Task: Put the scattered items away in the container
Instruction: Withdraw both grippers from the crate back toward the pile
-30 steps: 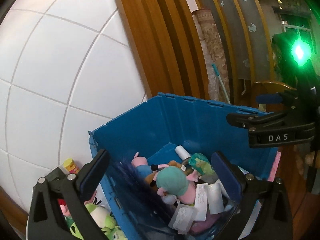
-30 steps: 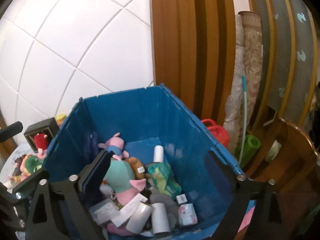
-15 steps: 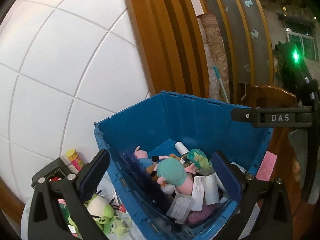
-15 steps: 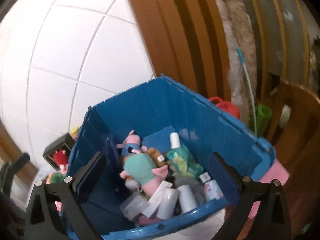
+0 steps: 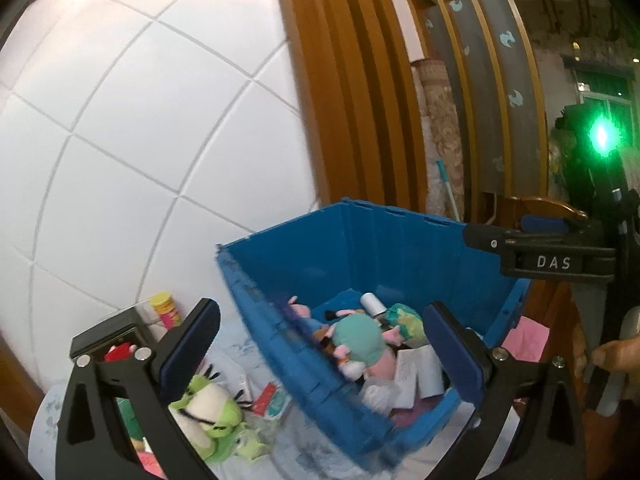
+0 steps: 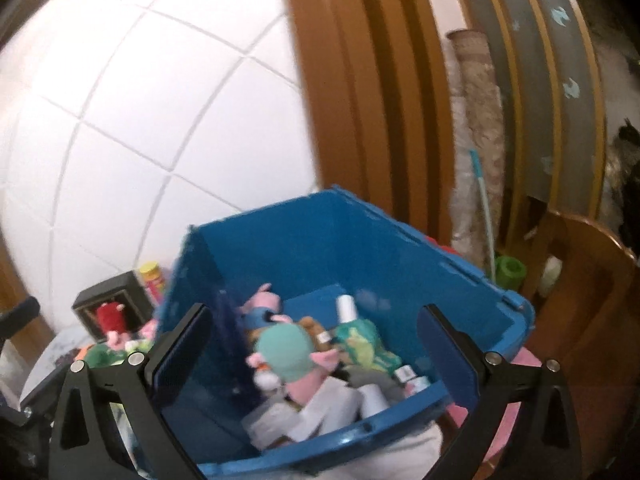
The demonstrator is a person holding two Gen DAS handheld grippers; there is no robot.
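Two grippers, left and right, jaws spread wide and empty, above blue container on the surface, heaped with plush toys and bottles. Green plush frog outside it, just left.

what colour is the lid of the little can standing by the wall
Yellow, on a can with a pink label; clearest in the left wrist view.

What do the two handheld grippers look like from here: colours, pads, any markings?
Both are black frames with silver bolts and two wide-set fingers faced with dark blue pads. The left gripper and right gripper match in build. In the left view, the right gripper's body bears white "DAS" lettering and a green light.
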